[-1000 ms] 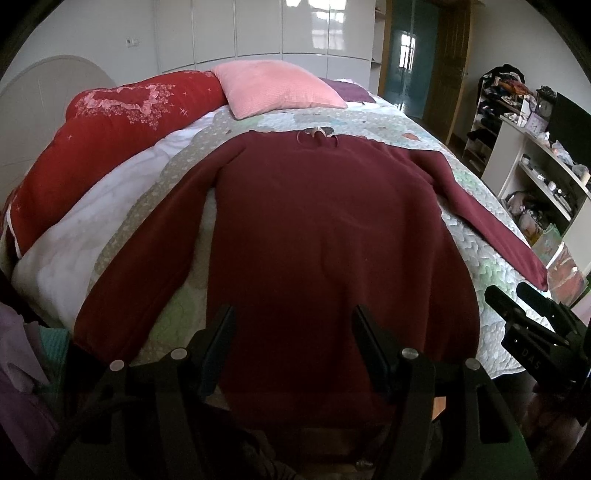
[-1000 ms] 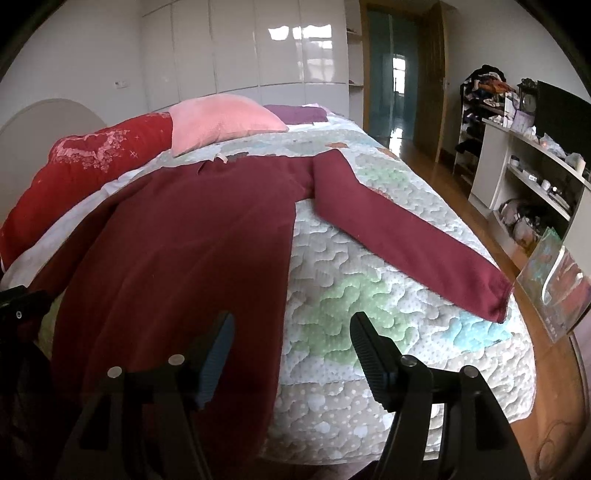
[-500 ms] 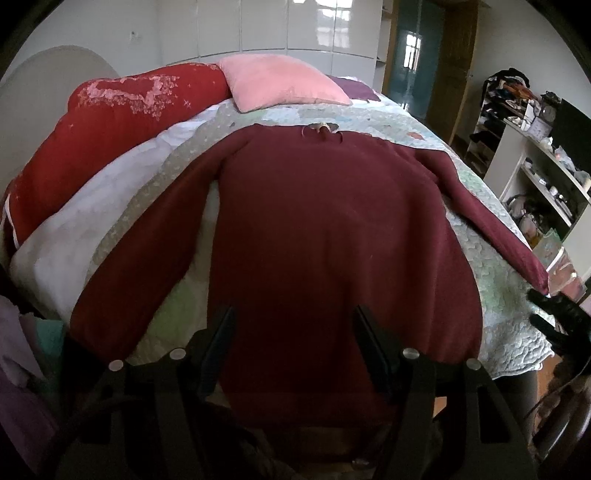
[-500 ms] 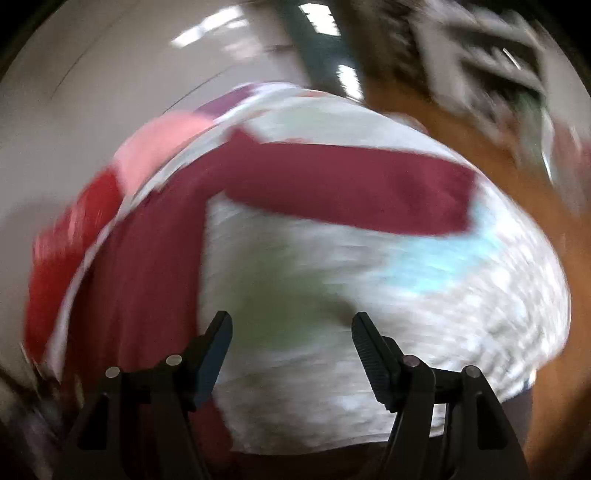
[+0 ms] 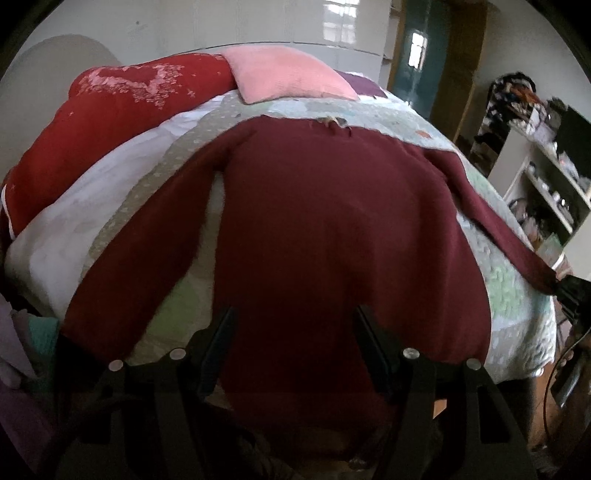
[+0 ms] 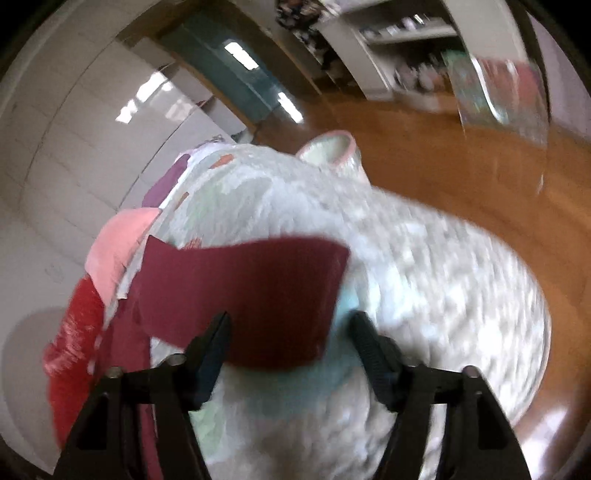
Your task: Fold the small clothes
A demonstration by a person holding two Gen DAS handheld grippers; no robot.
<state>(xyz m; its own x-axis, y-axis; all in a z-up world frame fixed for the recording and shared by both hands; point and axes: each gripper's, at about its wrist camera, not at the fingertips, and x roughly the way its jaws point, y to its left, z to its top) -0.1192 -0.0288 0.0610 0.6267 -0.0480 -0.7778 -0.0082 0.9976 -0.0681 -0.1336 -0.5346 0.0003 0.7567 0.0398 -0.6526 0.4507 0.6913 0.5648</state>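
- The maroon sweater (image 5: 332, 236) lay flat on the quilted bed (image 5: 517, 295), hem at the near edge, bare quilt right of it.
- My left gripper (image 5: 291, 350) stood wide over the hem, gripping nothing.
- My right gripper (image 6: 288, 347), a second earlier beside the body, was closing around the sleeve cuff (image 6: 280, 295); pads apart.

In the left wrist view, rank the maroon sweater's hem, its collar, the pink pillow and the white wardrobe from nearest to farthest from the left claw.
1. Hem: between the left claw fingers, at the bed's near edge.
2. Collar: mid-bed, straight ahead.
3. Pink pillow: at the bed's head, beyond the collar.
4. White wardrobe: on the back wall, behind the pillow.
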